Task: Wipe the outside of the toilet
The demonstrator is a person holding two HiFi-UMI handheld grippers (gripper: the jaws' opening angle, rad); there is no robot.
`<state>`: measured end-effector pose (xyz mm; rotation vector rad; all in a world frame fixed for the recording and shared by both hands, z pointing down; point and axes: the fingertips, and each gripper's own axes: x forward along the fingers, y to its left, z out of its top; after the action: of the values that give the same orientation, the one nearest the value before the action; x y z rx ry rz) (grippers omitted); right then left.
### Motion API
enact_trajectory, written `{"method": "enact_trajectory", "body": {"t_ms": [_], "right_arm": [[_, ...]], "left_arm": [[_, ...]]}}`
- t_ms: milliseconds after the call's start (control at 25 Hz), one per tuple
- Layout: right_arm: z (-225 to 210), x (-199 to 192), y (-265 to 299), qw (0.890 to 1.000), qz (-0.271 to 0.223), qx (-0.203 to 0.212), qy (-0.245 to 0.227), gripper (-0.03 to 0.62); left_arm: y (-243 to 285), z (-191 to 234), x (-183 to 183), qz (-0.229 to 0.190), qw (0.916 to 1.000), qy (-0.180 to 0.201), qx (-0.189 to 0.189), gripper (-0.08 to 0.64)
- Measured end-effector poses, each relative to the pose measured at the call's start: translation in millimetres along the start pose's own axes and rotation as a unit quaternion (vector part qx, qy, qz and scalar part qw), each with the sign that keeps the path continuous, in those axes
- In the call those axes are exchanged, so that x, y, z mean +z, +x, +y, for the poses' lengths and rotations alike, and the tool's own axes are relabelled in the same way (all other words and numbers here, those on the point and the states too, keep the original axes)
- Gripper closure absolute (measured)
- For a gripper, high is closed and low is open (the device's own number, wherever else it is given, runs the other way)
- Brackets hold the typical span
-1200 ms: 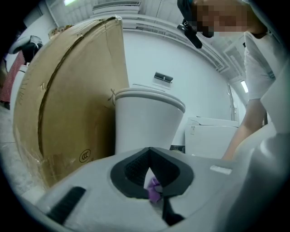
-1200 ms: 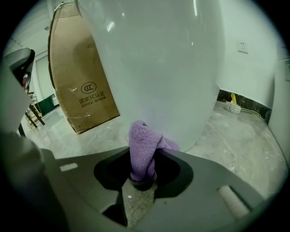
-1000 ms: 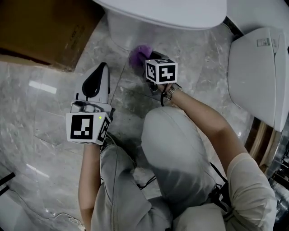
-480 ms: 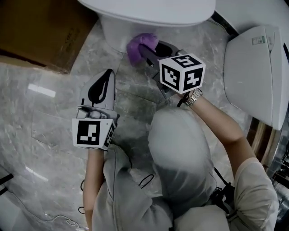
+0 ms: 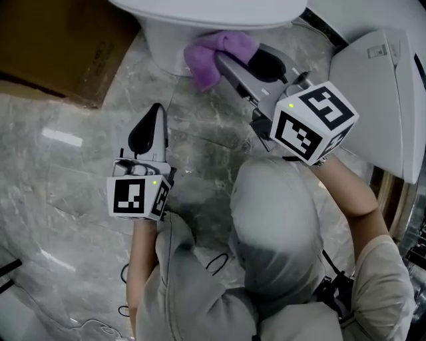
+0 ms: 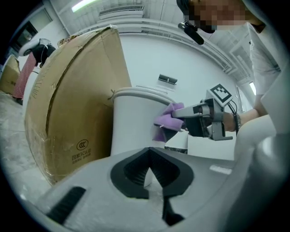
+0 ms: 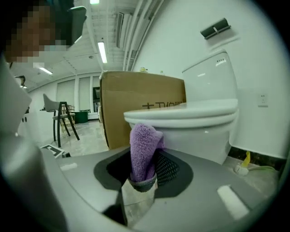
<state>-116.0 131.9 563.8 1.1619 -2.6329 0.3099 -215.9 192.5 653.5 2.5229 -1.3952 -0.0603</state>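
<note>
The white toilet [image 5: 170, 40] stands at the top of the head view, its rim [image 5: 219, 12] overhanging the bowl. My right gripper [image 5: 223, 63] is shut on a purple cloth [image 5: 213, 56], which is pressed to the bowl's side just under the rim. In the right gripper view the cloth [image 7: 144, 149] stands up between the jaws in front of the toilet [image 7: 199, 127]. My left gripper [image 5: 154, 113] hangs low over the floor, left of the toilet, shut and holding nothing. The left gripper view shows the toilet [image 6: 131, 124], the cloth [image 6: 166, 118] and the right gripper [image 6: 181, 121].
A large cardboard box [image 5: 60, 40] stands close to the toilet's left side. A second white ceramic piece [image 5: 376, 100] lies at the right. The person's knees [image 5: 273, 220] are right below the grippers on the grey marble floor [image 5: 66, 200]. A chair [image 7: 63, 120] stands far off.
My right gripper has lifted the purple cloth from near the toilet's base up to the bowl's side under the rim. The left gripper has barely moved.
</note>
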Motion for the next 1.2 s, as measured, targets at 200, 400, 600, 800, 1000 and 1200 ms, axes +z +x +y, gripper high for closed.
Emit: {"method": "enact_trajectory", "body": {"t_ms": [200, 400, 600, 800, 1000, 1200], "right_arm": [[7.0, 19.4, -17.1, 0.998, -0.032, 0.009, -0.046, 0.457], [13.3, -23.3, 2.9, 0.998, 0.029, 0.055, -0.024, 0.457], [6.3, -123.3, 64.0, 0.986, 0.154, 0.062, 0.006, 0.457], [-20.4, -198.3, 113.7, 0.975, 0.201, -0.012, 0.094, 0.457], [-37.3, -243.4, 142.6, 0.963, 0.215, -0.089, 0.133, 0.457], [-37.3, -257.7, 164.3, 0.962, 0.217, -0.116, 0.116, 0.457]], "left_arm": [[1.6, 6.6, -1.6, 0.002, 1.0000, 0.001, -0.003, 0.554], [3.8, 18.4, -1.6, -0.004, 0.9999, -0.014, 0.002, 0.554], [8.6, 20.2, -5.1, -0.001, 0.9996, -0.026, -0.005, 0.554], [12.8, 21.7, -3.2, 0.002, 0.9996, -0.026, -0.015, 0.554], [12.1, 22.0, -3.8, 0.003, 0.9989, -0.036, -0.030, 0.555], [6.7, 27.6, 0.9, 0.003, 0.9992, -0.032, -0.023, 0.554]]}}
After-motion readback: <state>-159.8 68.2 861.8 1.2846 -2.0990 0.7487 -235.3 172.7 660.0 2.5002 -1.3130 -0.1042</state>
